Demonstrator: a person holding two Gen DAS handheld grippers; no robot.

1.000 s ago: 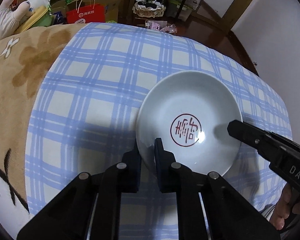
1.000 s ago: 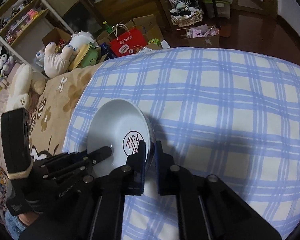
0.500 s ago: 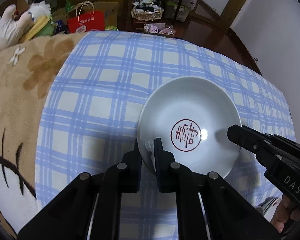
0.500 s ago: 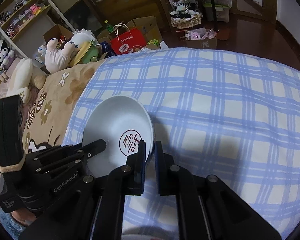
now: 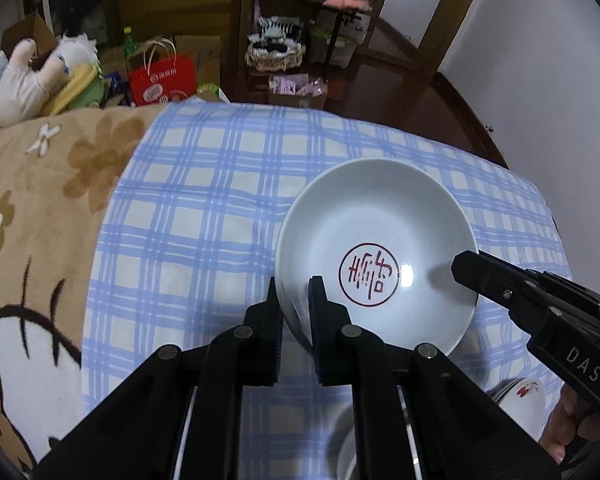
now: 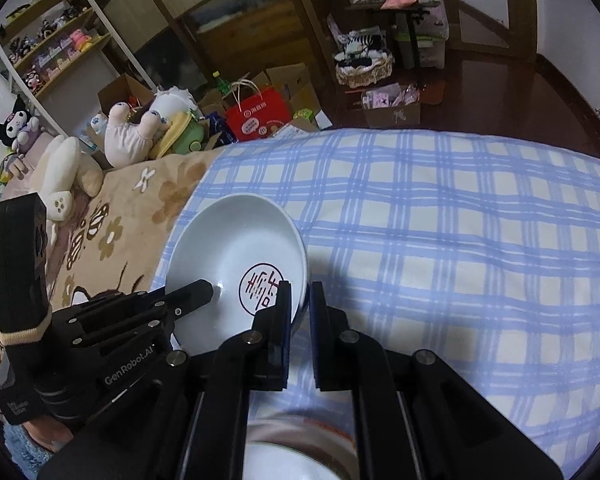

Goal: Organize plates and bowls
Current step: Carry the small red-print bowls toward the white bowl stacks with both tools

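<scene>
Left claw astride bowl rim.

There is 1 white bowl with a red round mark, and 2 grippers: the left gripper and the right gripper. Near the bed's near edge, 1 dish with red marks shows at the lower right of the left wrist view, and 1 blurred dish with an orange rim in the right wrist view; whether they are the same cannot be told. Beyond the far edge: 1 red paper bag, 1 green bottle, 1 wicker basket.
</scene>
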